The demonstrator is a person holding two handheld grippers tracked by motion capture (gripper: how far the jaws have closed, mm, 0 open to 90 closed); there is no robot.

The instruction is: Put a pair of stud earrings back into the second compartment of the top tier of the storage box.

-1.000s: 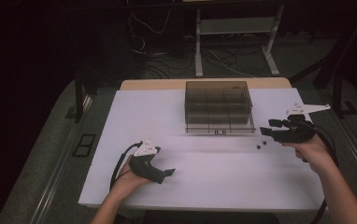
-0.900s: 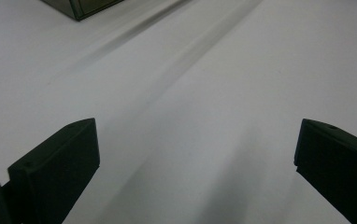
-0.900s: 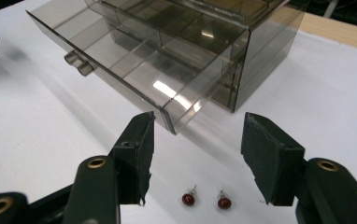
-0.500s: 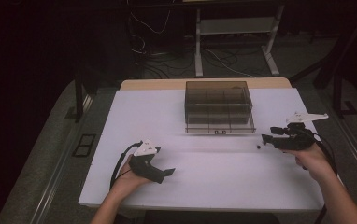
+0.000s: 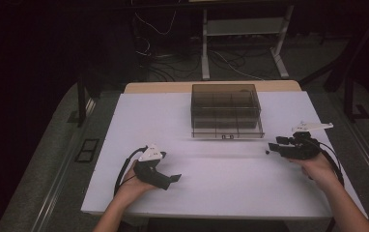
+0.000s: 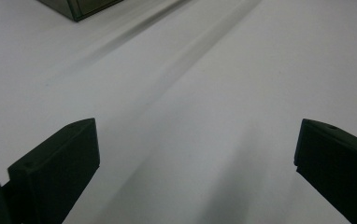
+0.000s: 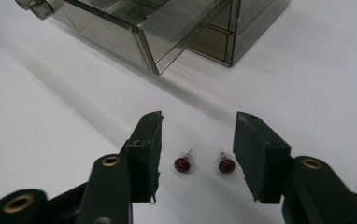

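Two small red stud earrings [image 7: 182, 164] [image 7: 226, 165] lie side by side on the white table [image 5: 221, 193], just in front of a smoky clear compartment box [image 7: 167, 23]. My right gripper [image 7: 198, 135] hovers low over them with one jaw on either side. Its jaws have just been closing, and both studs lie between them untouched. From above, the right gripper [image 5: 273, 146] sits at the table's right, pointing left at a tiny dark speck [image 5: 267, 152]. My left gripper [image 5: 174, 179] rests open on the near left of the table, nothing between its jaws [image 6: 195, 140].
The box [image 5: 226, 111] stands at the table's middle rear, its lid latch facing me; a corner of the box [image 6: 81, 5] shows far off in the left gripper view. Cables and a stand's legs lie on the dark floor behind the table.
The right hand has sunk toward the table and its jaws have narrowed around the two studs. The left hand has stayed put.
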